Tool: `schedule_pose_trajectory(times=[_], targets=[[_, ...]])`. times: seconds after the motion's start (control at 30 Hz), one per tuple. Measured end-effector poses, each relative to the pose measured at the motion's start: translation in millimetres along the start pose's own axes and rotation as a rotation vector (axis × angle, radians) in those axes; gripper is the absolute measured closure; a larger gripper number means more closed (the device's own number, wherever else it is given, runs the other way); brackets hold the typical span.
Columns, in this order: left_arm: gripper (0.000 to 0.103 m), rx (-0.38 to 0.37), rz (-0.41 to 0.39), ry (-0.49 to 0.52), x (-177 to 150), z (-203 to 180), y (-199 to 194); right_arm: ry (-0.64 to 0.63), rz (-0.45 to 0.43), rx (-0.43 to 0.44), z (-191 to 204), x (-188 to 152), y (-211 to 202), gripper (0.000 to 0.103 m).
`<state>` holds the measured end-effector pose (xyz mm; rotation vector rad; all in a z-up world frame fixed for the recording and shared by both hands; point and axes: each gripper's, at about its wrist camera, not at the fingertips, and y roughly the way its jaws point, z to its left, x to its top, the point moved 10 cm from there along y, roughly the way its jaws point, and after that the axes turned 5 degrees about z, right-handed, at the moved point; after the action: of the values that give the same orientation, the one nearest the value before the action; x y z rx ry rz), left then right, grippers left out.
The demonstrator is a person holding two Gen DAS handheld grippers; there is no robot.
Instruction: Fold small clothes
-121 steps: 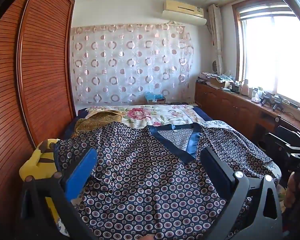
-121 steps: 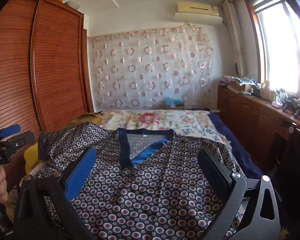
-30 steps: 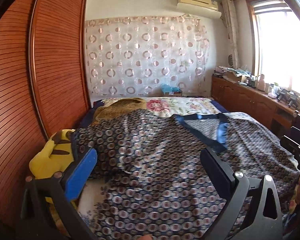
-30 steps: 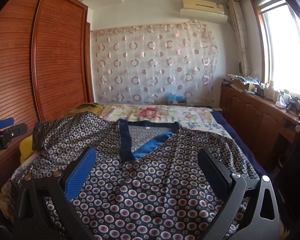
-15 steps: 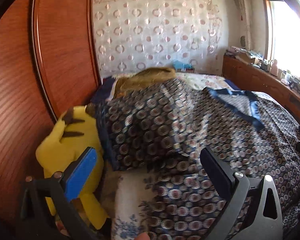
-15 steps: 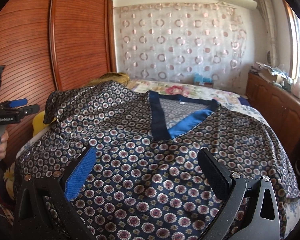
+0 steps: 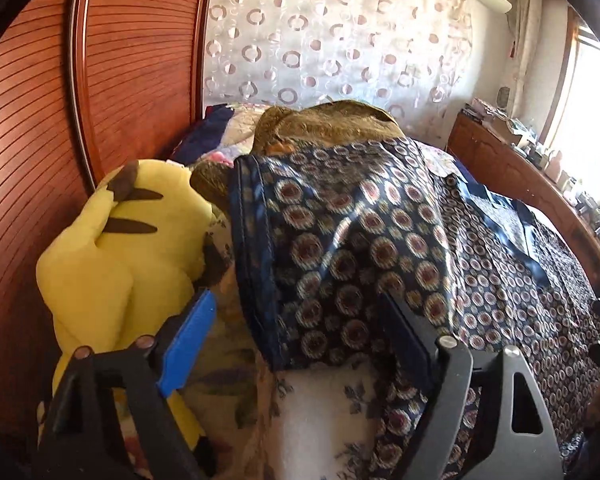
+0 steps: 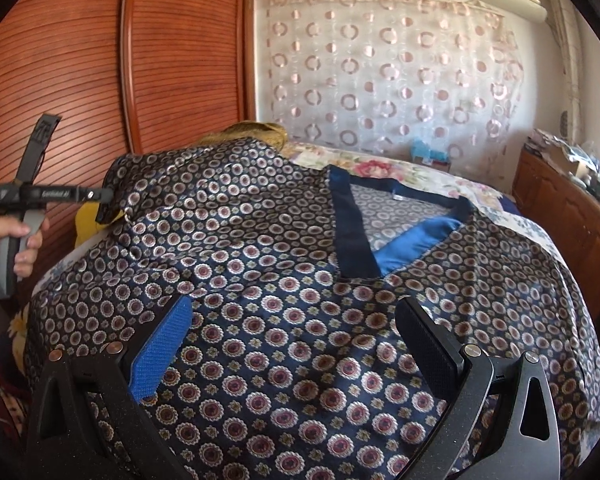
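A navy shirt printed with small rings lies spread face up on the bed, its blue V collar toward the far end. Its left sleeve is humped up, with the dark hemmed cuff facing me. My left gripper sits low at that cuff. Its jaws are closing with the cuff edge between them, and the pads are clear of the cloth. From the right wrist view the left gripper shows at the sleeve end, held by a hand. My right gripper hovers open over the shirt's lower front.
A yellow plush toy lies wedged between the bed and the slatted wooden wardrobe on the left. An olive-gold cloth is bunched behind the sleeve. The floral bedspread shows beyond the collar. A wooden cabinet runs along the right.
My left gripper has swung left and down toward the sleeve cuff, and its jaws have narrowed. My right gripper has dipped closer over the shirt front.
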<state>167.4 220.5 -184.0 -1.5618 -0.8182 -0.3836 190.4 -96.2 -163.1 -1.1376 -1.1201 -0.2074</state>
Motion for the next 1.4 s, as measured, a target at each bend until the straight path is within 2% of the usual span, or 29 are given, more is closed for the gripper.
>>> schedule_pose_trajectory(times=[0.1, 0.17, 0.27, 0.33, 0.37, 0.4, 0.47, 0.67, 0.87, 0.97, 1.07, 1.17, 1.23, 1.4], targets=[[0.038, -0.023, 0.012, 0.004, 4, 4, 8, -0.006, 0.009, 0.011, 5, -1, 6, 0.0], [0.04, -0.068, 0.035, -0.004, 2, 6, 13, -0.014, 0.015, 0.01, 7, -2, 9, 0.0], [0.057, -0.124, 0.027, -0.032, 3, 10, 11, -0.041, 0.017, 0.027, 12, -4, 11, 0.0], [0.083, -0.111, 0.02, -0.033, 3, 12, 8, -0.033, 0.021, 0.042, 12, -5, 11, 0.0], [0.087, -0.116, 0.015, -0.03, 3, 12, 6, -0.026, 0.025, 0.041, 12, -6, 12, 0.0], [0.096, -0.128, 0.01, -0.021, 3, 9, 2, -0.025, 0.027, 0.043, 11, -6, 12, 0.0], [0.103, -0.111, -0.008, 0.006, 5, 7, -4, -0.019, 0.026, 0.046, 11, -6, 13, 0.0], [0.103, -0.099, -0.099, 0.085, 26, -16, -40, -0.006, 0.027, 0.043, 8, -6, 15, 0.0], [0.103, -0.131, -0.158, 0.202, 64, -76, -68, -0.002, 0.029, 0.039, 7, -6, 15, 0.0], [0.103, -0.141, -0.164, 0.26, 75, -108, -72, 0.003, 0.033, 0.036, 6, -7, 16, 0.0], [0.099, -0.147, -0.127, 0.326, 74, -141, -66, 0.008, 0.035, 0.035, 5, -7, 17, 0.0], [0.092, -0.151, -0.101, 0.378, 62, -157, -64, 0.015, 0.038, 0.036, 3, -7, 18, 0.0], [0.07, -0.156, -0.097, 0.386, 56, -162, -67, 0.022, 0.038, 0.039, 2, -7, 18, 0.0], [0.05, -0.166, -0.108, 0.353, 41, -148, -84, 0.043, 0.047, 0.05, 0, -7, 18, 0.0]])
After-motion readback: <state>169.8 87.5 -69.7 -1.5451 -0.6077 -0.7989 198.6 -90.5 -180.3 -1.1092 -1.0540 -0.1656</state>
